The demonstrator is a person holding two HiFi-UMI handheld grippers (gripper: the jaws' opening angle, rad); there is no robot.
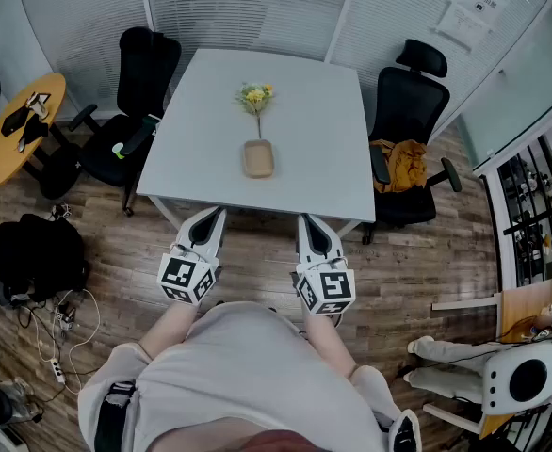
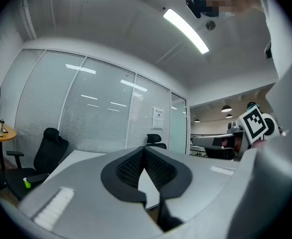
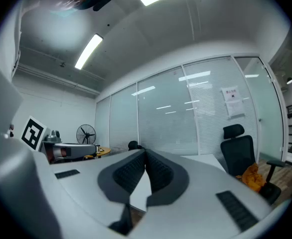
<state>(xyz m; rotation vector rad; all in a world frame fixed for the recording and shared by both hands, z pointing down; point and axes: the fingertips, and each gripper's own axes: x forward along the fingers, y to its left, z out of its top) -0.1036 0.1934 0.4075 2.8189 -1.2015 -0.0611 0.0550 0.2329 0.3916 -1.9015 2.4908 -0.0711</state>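
Here, both grippers are hovering just short of the table.
I'm holding the left gripper and right gripper side by side, jaws pressed together on nothing. The wall notice is too small to read. The vase is standing mid-table, ahead between them.

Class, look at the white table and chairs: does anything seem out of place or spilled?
Nothing is spilled: the tan vase of yellow flowers stands on the white table. One oddity: a crumpled orange bundle lies on the seat of the black office chair at its right.
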